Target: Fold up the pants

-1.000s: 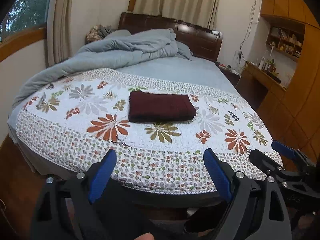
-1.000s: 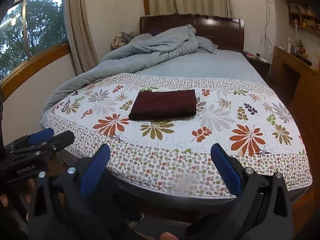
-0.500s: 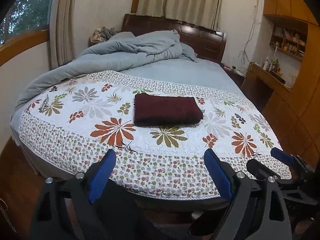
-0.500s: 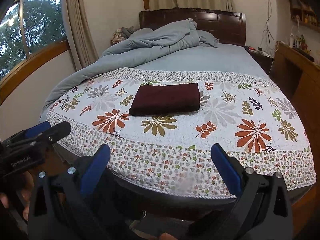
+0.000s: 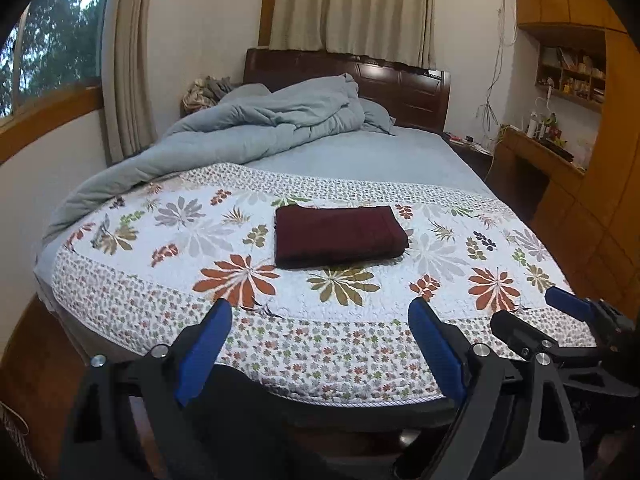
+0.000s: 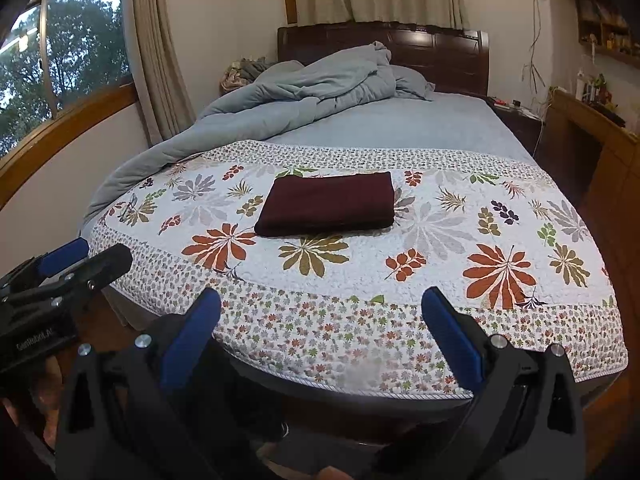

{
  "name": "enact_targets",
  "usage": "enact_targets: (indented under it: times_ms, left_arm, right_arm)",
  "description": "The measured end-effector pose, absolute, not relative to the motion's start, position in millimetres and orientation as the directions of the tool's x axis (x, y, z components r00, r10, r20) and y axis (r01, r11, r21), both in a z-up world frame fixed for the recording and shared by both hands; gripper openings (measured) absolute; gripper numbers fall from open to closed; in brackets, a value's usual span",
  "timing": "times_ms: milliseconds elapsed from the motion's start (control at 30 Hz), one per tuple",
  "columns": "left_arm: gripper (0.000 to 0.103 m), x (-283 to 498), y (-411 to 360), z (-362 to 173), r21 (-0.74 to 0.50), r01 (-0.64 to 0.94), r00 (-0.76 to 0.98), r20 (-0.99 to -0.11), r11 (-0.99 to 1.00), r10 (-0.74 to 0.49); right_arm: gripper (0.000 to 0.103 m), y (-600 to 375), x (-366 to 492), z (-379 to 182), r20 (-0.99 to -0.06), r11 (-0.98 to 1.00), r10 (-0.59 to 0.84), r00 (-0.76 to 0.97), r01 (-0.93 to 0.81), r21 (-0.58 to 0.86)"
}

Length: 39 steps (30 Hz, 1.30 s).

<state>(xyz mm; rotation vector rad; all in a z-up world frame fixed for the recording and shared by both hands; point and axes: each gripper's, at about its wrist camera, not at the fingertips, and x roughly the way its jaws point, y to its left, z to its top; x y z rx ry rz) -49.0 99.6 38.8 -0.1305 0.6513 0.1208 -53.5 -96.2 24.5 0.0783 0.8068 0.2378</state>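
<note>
Left gripper [image 5: 320, 344] and right gripper [image 6: 322, 330] side by side, fingers spread, empty

Both wrist cameras looked from the foot of the bed [image 5: 256, 360] toward the headboard [image 6: 440, 52], set back, left view beside right, sharing the quilt [image 6: 440, 240]

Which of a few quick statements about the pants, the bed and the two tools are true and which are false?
1. The dark red pants lie folded on the floral quilt. True.
2. The left tool is clamped on the pants. False: it is open, short of the bed's foot, holding nothing.
3. The right tool is open and empty. True.
4. The grey-blue duvet covers the pants. False: it is bunched near the headboard, apart from them.
</note>
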Motion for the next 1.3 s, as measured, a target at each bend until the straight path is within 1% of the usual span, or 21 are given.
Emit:
enact_targets:
  times_ms: [1067, 1300]
  left_arm:
    - [0.090, -43.2, 96.5, 44.5, -0.064, -0.145, 0.796, -0.600, 0.987, 0.078]
    - [0.090, -44.5, 101.8, 43.5, -0.079, -0.170, 0.781, -0.619, 0.982, 0.085]
  right_arm:
    - [0.100, -91.4, -44.4, 27.5, -0.714, 0.975, 0.221, 0.664, -0.178, 0.136]
    - [0.100, -89.0, -45.7, 27.4, -0.716, 0.974, 0.222, 0.662, -0.184, 0.131]
